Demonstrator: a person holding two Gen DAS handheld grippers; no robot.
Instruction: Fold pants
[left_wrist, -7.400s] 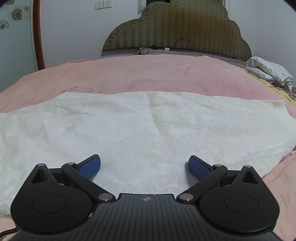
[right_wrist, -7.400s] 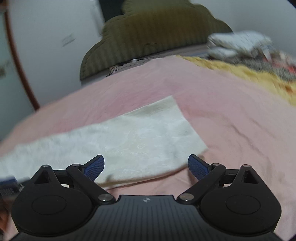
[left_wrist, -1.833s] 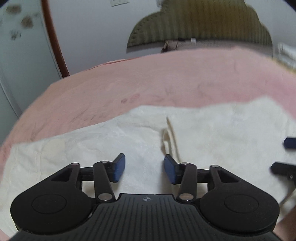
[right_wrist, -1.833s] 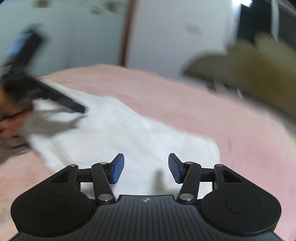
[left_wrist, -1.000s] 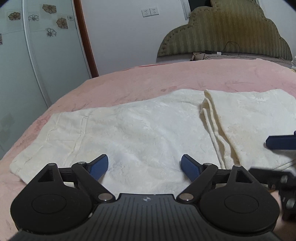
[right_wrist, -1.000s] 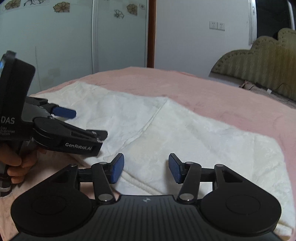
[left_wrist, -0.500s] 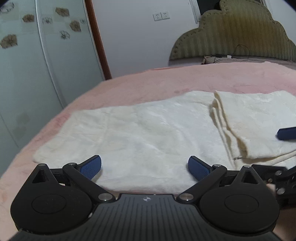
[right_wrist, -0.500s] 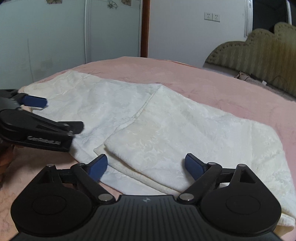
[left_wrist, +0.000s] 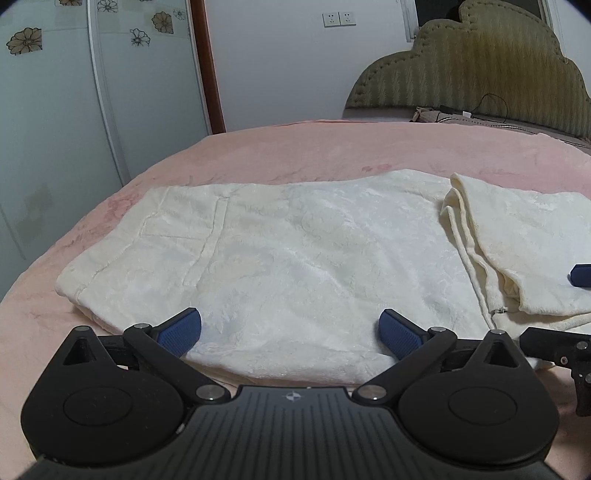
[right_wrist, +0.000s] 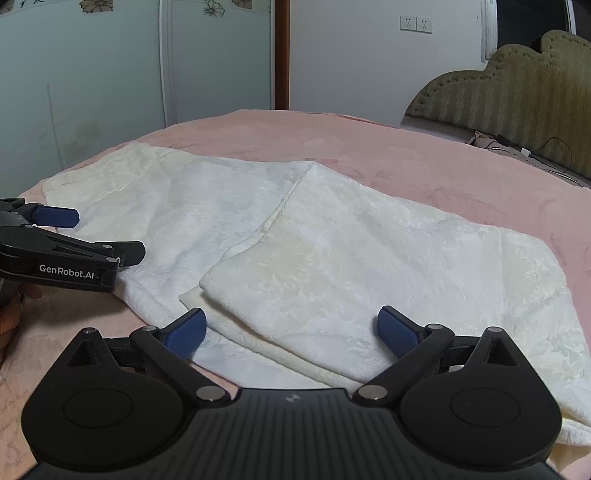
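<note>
You were between folds at this moment. The cream pants (left_wrist: 295, 258) lay flat on the pink bedspread (left_wrist: 332, 147), with the leg end already doubled back over the middle, so the folded flap (right_wrist: 369, 266) made a thicker layer on one side and the waist end (left_wrist: 147, 229) stretched out single on the other.

Your left gripper (left_wrist: 290, 330) hovered at the near edge of the single-layer part, the fabric spread straight ahead of its fingers and running off to its left toward the waist. Its jaws stood spread wide with nothing pinched between the blue pads (left_wrist: 181, 328); they had just finished opening.

Your right gripper (right_wrist: 291, 328) sat at the near edge of the folded flap, the flap's corner just ahead of its left finger. Its jaws had also just been opening, and no cloth was between them; they only framed the flap's edge from above.

By my reading the first fold was laid and released, and the second was yet to start. The next move likely called for you to reach further left to the waist end, take its near and far corners, and carry that end over onto the flap, keeping the edges square so the stack stayed even.
</note>
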